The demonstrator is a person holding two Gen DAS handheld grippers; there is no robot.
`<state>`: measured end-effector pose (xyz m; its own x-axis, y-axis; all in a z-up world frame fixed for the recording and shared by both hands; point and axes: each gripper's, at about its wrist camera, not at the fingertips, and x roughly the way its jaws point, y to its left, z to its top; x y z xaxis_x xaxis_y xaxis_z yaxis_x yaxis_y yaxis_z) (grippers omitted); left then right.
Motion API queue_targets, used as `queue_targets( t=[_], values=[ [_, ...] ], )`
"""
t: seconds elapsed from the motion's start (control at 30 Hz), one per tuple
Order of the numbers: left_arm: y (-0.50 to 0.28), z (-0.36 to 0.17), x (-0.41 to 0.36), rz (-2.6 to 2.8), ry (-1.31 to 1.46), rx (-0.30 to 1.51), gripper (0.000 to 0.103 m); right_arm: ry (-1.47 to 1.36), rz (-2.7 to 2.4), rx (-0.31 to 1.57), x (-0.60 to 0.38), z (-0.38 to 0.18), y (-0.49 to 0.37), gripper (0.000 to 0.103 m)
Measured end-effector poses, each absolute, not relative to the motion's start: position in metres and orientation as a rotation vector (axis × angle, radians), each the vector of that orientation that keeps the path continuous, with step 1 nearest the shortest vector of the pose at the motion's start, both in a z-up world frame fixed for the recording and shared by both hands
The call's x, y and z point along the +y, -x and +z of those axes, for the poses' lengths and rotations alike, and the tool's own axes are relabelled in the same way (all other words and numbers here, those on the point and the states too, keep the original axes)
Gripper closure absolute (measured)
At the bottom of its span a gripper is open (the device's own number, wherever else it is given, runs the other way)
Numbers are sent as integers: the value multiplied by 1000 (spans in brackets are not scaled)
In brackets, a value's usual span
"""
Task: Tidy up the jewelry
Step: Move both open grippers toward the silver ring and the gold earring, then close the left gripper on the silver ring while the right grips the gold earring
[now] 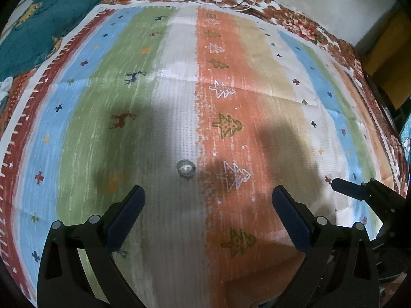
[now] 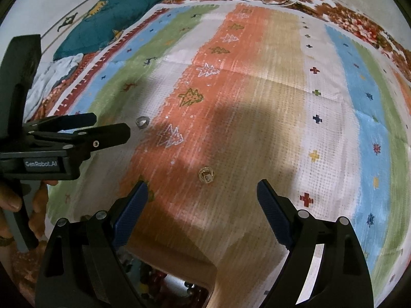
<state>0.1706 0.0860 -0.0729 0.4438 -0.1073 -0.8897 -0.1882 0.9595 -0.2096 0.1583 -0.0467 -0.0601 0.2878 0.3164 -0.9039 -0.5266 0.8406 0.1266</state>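
Okay, both my grippers gape wide, nothing held: left gripper (image 1: 208, 213) with a silver ring (image 1: 186, 168) just ahead between its fingers, right gripper (image 2: 203, 205) with a gold ring (image 2: 206, 175) likewise, on the striped mat (image 2: 257, 102).

The box (image 2: 174, 285) at the bottom edge is cut off, its contents blurred.

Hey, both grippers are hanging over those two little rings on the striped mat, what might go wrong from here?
The silver ring and gold ring lie flat on the soft mat; open pads may pinch cloth or flick a ring away. The left gripper and right gripper hang close together, so they might bump. Shadow over both rings could hide a miss.
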Motion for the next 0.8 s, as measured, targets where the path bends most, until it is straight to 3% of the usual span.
queue_targets(
  t=[0.63,0.77,0.8],
  values=[
    [-197,-101,91,56,273,1173,8,261,561,1218,-30,-86,-179,16],
    [-202,-107,90,53,261,1188,14,270,552,1239,-27,-90,-183,17],
    [-204,-108,90,54,256,1190,18,271,554,1244,-26,-91,-183,22]
  ],
)
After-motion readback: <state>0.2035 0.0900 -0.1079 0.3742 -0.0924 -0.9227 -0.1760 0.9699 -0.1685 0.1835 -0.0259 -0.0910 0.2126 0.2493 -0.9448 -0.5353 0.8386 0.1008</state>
